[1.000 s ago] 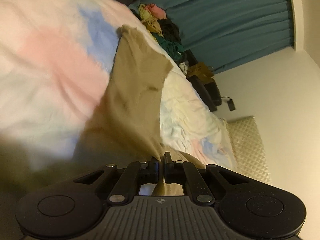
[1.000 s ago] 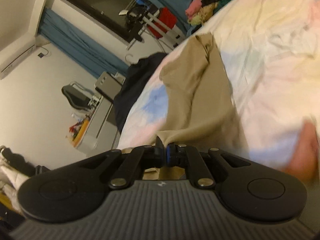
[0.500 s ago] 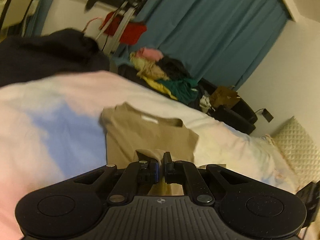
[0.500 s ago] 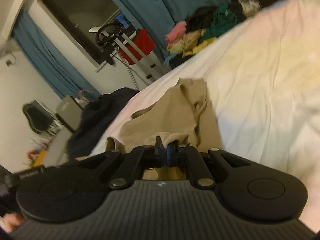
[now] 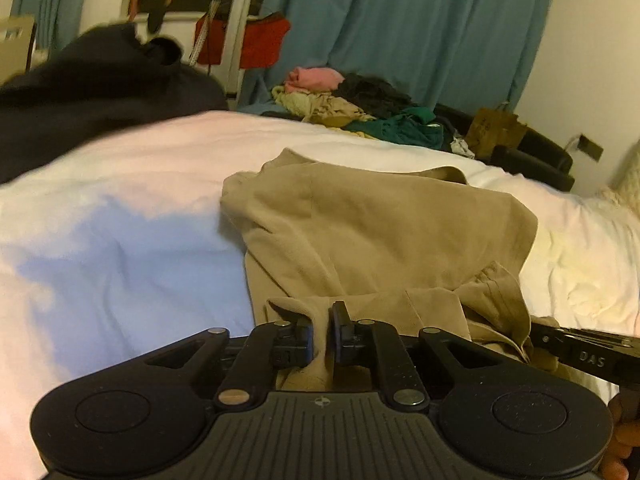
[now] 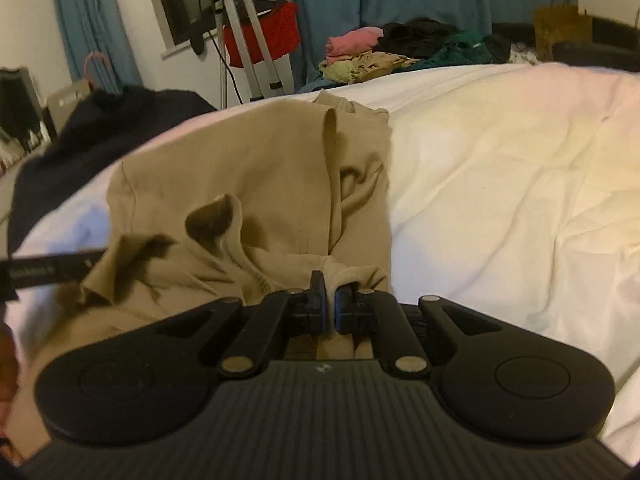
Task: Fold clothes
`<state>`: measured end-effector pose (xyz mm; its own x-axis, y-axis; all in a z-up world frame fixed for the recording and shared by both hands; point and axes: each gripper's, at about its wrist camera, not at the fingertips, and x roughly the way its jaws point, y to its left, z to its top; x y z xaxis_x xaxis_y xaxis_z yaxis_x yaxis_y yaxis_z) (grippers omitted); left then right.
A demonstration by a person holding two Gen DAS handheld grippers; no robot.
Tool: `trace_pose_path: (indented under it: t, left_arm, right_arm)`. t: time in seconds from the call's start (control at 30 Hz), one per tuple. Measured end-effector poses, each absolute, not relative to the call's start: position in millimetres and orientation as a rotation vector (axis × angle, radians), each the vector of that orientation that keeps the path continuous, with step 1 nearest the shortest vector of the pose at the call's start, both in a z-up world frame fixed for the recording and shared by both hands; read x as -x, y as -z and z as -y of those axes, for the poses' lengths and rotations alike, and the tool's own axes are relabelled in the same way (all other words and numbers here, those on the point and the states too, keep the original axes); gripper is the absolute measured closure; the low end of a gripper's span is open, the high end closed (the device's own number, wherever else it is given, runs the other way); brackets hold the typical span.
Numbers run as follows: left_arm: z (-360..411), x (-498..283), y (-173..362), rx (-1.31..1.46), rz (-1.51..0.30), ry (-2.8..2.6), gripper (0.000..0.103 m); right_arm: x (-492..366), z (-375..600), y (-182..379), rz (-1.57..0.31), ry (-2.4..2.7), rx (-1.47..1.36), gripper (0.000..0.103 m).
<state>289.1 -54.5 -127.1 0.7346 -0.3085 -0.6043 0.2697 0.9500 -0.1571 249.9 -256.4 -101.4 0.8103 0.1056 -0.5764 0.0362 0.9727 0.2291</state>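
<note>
A tan shirt [image 5: 380,224] lies on the pastel bedsheet [image 5: 120,248], its near part doubled over onto the far part. My left gripper [image 5: 320,334] is shut on a pinch of the shirt's near edge. My right gripper [image 6: 329,304] is shut on another pinch of the same tan shirt [image 6: 248,176] near its right side. Each gripper's black body shows in the other's view: the right one at the left view's right edge [image 5: 584,354], the left one at the right view's left edge [image 6: 48,268].
A dark garment [image 5: 92,92] lies at the bed's far left corner. A heap of mixed clothes [image 5: 352,104] sits beyond the bed before blue curtains [image 5: 400,24]. A metal rack with a red bag [image 6: 260,36] stands by the window. A white bedsheet [image 6: 512,184] spreads to the right.
Both grippers have carried the shirt's held edge forward and down over its far part. The views levelled out and the shirt now lies folded low on the bed.
</note>
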Motion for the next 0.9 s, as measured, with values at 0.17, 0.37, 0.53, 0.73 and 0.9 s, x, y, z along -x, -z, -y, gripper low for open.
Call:
trace_pose_path:
  t: [0.17,0.37,0.53,0.73,0.9]
  left_arm:
    - [55.4,-260.9,105.9,0.034,-0.650,0.303,0.041]
    - [49.9,-191.1,56.7,0.077,-0.565,0.316,0.010]
    - [46.1,-132.9,19.7,0.020,-0.486,0.348,0.001]
    - [32.0,-79.5,-3.5,0.021,-0.425,0.349,0.000]
    - [26.5,-47.4,-3.9,-0.026,-0.403,0.309,0.000]
  right_arm:
    - [-236.3,255.3,76.9,-0.645,-0.012,-0.251,0.087]
    - [-178.8,240.3,34.1,-0.511,-0.019,-0.178,0.013]
    - [-121.7,224.7,-1.7,-0.418,-0.020,-0.186,0.013]
    - [-60.6,205.0,-17.6,-0.351,-0.049,-0.154,0.013]
    - [-34.5,200.1,-20.3,-0.319,-0.036,-0.187,0.013]
